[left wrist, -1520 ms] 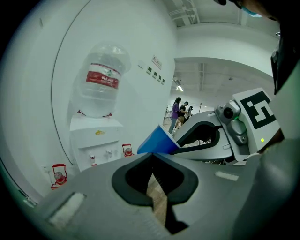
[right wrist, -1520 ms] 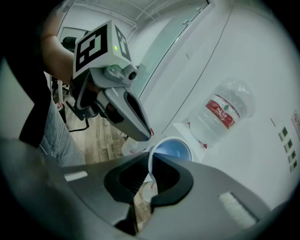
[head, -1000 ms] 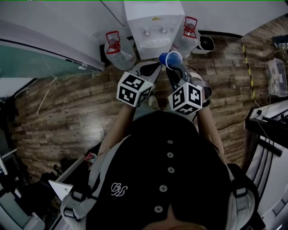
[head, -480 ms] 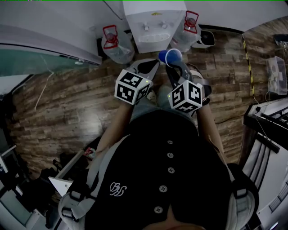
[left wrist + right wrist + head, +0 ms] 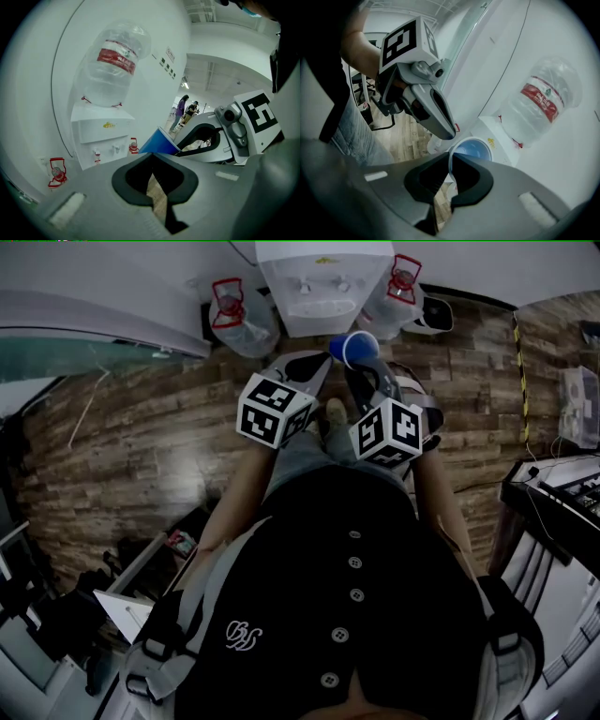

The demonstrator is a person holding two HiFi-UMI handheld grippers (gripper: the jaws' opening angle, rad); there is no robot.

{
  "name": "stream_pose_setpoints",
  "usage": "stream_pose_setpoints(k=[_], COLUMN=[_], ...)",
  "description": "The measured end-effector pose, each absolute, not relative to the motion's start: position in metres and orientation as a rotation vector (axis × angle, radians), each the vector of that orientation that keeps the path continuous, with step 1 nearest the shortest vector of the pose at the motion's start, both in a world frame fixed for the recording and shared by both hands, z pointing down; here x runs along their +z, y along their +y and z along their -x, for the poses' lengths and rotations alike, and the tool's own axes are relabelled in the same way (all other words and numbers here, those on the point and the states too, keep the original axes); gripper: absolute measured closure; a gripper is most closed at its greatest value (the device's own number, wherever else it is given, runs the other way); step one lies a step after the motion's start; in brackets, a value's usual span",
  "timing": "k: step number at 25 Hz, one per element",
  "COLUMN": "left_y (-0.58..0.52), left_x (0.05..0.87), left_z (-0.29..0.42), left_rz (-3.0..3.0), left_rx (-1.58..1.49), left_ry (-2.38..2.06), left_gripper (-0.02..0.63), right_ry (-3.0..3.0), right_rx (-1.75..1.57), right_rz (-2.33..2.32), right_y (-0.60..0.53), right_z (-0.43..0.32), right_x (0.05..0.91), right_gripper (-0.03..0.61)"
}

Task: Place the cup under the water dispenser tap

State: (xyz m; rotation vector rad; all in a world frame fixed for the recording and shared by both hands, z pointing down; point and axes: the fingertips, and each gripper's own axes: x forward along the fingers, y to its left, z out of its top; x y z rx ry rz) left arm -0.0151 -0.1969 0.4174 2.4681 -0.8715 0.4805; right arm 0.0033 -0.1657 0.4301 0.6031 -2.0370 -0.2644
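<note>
At the far left of the head view a spare water bottle with a red cap (image 5: pixel 230 320) lies against the wall, beside the white water dispenser (image 5: pixel 314 287). Next comes the left gripper (image 5: pixel 314 364), held low in front of the dispenser. In the left gripper view its dark jaw tips are pressed together with nothing between them (only wooden floor shows through the gap farther back), so this claw is clenched and empty. That view also shows the two taps (image 5: pixel 106 151) on the dispenser's front, under the large upturned bottle (image 5: pixel 115 65). To the right of the left claw's tips, and apart from them, is the blue cup (image 5: pixel 354 348). It is in the air in front of the dispenser, tilted, with its mouth turned back toward the person. From the left gripper view it lies to the right of the taps, not beneath either one. The right gripper (image 5: pixel 364 367) is grasping it. In the right gripper view the jaws are closed on the near edge of the cup's rim, and the rest of the cup reaches ahead of the tips and to their right. A second red-capped bottle (image 5: pixel 401 287) lies right of the dispenser.
</note>
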Motion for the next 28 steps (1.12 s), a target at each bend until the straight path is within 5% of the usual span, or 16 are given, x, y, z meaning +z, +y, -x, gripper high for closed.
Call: stream_pose_setpoints(k=[28], left_y=[-0.223], left_x=[0.509], left_z=[0.013], left_rz=[-2.332], left_rx=[0.527], left_ry=[-0.909], left_gripper=[0.614], right_ry=[-1.988], right_rx=[-0.249], right_rz=[-0.484], right_y=[-0.213], right_z=[-0.013], right_x=[0.519], right_gripper=[0.555])
